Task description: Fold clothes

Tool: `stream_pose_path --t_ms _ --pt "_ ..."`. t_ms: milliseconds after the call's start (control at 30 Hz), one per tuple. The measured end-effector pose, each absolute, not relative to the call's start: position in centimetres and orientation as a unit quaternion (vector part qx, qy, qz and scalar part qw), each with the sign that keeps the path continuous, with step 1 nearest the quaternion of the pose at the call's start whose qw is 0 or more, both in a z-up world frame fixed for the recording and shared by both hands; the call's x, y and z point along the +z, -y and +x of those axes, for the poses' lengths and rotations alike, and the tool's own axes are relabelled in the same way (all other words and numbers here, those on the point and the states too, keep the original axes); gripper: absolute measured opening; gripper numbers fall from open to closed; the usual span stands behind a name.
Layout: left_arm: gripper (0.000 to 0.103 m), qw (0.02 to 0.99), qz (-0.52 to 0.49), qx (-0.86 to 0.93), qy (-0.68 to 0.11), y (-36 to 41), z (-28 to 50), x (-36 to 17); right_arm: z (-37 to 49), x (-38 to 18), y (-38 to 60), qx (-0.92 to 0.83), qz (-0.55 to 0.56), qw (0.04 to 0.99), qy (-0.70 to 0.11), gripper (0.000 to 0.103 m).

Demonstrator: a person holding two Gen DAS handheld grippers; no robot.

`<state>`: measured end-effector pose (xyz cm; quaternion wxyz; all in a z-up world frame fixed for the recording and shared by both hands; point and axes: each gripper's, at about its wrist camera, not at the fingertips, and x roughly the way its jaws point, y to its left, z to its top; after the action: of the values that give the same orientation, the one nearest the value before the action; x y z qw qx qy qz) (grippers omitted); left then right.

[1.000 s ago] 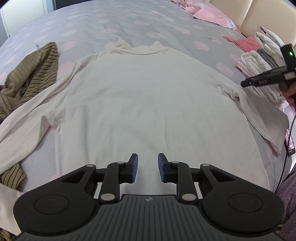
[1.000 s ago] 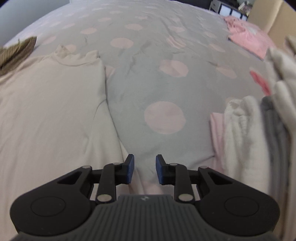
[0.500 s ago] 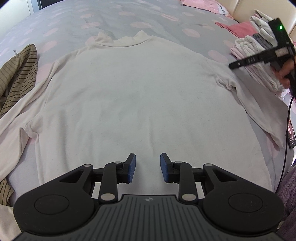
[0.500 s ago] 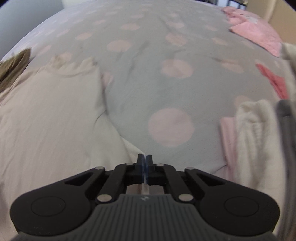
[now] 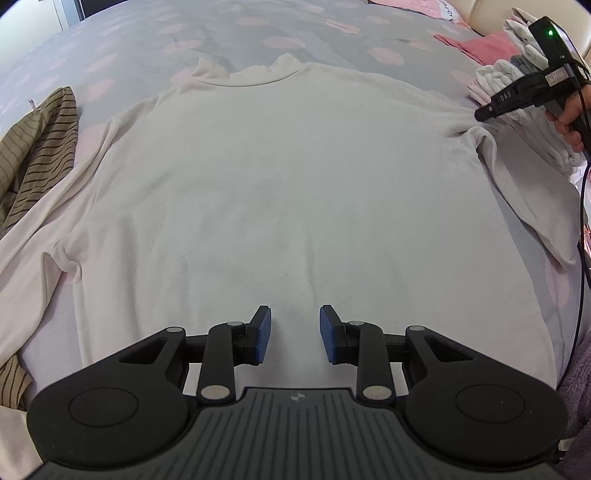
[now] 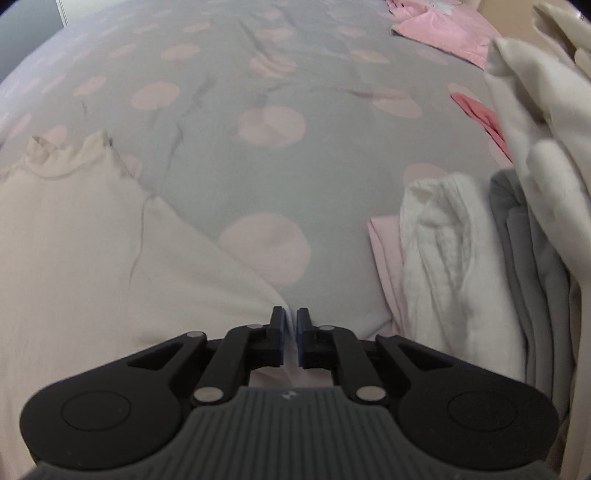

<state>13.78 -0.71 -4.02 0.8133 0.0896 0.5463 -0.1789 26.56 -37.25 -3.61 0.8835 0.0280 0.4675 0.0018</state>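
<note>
A grey bed (image 5: 258,33) with pink dots carries a cream top (image 5: 288,192) spread flat at centre frame. The right gripper (image 6: 290,334) pinches its shoulder seam at right; the left gripper (image 5: 295,334) hovers with jaws spread. Folded stack (image 6: 461,236) waits right; this top remains unfolded.

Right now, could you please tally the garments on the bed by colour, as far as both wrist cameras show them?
Cream or white: 4 (spread top, folded white piece, striped top's neighbour at the left edge, bundle at the far right)
Pink or red: 3 ()
Grey: 1
Olive striped: 1
Total: 9; the stack may hide more.
</note>
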Motion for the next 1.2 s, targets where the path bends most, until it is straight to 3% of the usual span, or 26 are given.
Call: stream_pose_path --t_ms 100,233,300,567,667,800,1033,1100,1200 --pt "0.027 0.813 0.092 -0.178 -0.547 0.8 13.8 -4.0 27.2 -3.8 36.9 0.018 0.045 0.887 -0.46 0.019" --pt "0.027 0.813 0.093 -0.178 -0.547 0.7 13.8 -4.0 28.4 -4.3 36.0 0.045 0.073 0.889 -0.45 0.022" --pt "0.027 0.814 0.09 -0.176 -0.547 0.5 14.0 -4.0 29.4 -4.5 34.7 0.061 0.086 0.889 -0.445 0.03" --pt "0.027 0.814 0.085 -0.164 -0.55 -0.4 14.6 -4.3 32.5 -6.8 32.1 0.083 0.122 0.874 -0.462 0.031" --pt "0.027 0.814 0.084 -0.161 -0.551 -0.6 14.7 -4.4 32.3 -8.0 30.9 0.099 0.115 0.867 -0.474 0.028" --pt "0.027 0.813 0.088 -0.163 -0.553 -0.5 14.7 -4.6 31.4 -7.8 29.6 0.11 0.065 0.877 -0.464 0.011" --pt "0.027 0.812 0.097 -0.166 -0.55 -0.3 14.3 -4.7 29.8 -7.0 26.3 0.062 -0.147 0.908 -0.387 0.01" --pt "0.027 0.813 0.097 -0.161 -0.55 -0.6 14.4 -4.7 29.4 -7.0 25.5 0.045 -0.203 0.907 -0.367 0.035" --pt "0.027 0.815 0.097 -0.158 -0.549 -0.9 14.3 -4.6 30.1 -6.8 27.6 0.021 -0.146 0.913 -0.381 0.042"
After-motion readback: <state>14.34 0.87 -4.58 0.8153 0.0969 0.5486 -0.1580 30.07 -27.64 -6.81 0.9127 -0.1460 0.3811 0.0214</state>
